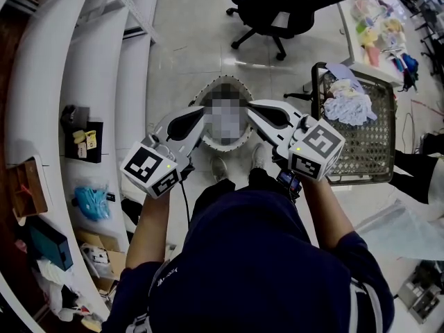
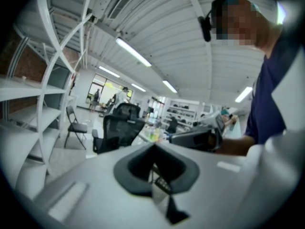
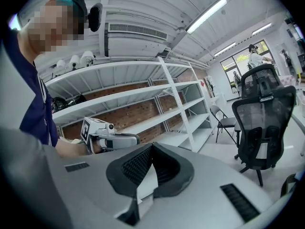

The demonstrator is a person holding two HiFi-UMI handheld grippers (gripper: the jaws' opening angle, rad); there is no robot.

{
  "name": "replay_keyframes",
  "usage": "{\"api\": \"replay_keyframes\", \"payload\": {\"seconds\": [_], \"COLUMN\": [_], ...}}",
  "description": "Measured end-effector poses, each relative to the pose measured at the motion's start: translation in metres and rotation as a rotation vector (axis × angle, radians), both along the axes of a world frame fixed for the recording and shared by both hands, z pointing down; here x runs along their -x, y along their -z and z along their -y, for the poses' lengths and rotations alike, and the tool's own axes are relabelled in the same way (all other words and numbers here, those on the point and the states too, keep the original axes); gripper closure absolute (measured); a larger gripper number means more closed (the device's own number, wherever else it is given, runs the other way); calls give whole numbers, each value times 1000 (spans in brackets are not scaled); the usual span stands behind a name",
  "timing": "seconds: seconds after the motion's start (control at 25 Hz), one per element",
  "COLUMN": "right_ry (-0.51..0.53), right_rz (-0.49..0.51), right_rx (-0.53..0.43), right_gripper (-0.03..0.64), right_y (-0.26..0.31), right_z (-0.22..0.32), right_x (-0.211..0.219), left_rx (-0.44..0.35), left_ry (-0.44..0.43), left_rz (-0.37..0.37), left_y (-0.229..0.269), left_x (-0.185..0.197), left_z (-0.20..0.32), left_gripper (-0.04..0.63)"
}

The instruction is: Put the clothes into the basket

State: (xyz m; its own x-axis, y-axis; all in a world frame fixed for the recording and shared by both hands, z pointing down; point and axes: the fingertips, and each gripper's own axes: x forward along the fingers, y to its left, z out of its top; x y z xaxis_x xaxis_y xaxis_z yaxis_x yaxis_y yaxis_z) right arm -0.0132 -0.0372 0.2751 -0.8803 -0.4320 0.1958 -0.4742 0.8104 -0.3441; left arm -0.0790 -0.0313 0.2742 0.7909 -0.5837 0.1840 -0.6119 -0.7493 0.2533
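Note:
A dark mesh basket [image 1: 368,151] stands on the floor at the right, with pale crumpled clothes [image 1: 350,106] lying in its far end. I hold both grippers raised in front of my chest, away from the basket, their tips close together. The left gripper [image 1: 207,111] is shut with nothing between its pads [image 2: 153,149]. My right gripper [image 1: 251,105] is likewise shut and empty [image 3: 152,147]. Each gripper view shows the other gripper opposite: the right gripper [image 2: 195,137] and the left gripper [image 3: 102,135].
White shelving [image 1: 41,116] runs along the left, with small items on its boards. A black office chair [image 1: 277,5] stands ahead on the tiled floor. A table [image 1: 378,33] with colourful things sits beyond the basket. A clear plastic bag [image 1: 409,231] lies at the right.

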Motion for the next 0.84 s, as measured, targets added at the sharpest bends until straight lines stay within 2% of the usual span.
{"api": "replay_keyframes", "payload": {"seconds": [0.24,0.84], "right_ry": [-4,2], "right_rz": [1,-6], "right_rx": [1,20], "right_gripper": [609,609], "right_y": [0,-6], "right_z": [0,0], "right_x": [-1,5], "left_rx": [5,9], "left_ry": [10,22], "left_rz": [-24,-25], "left_y": [1,-1], "left_x": [3,13], "left_z": [2,8], "left_gripper": [592,592]}}
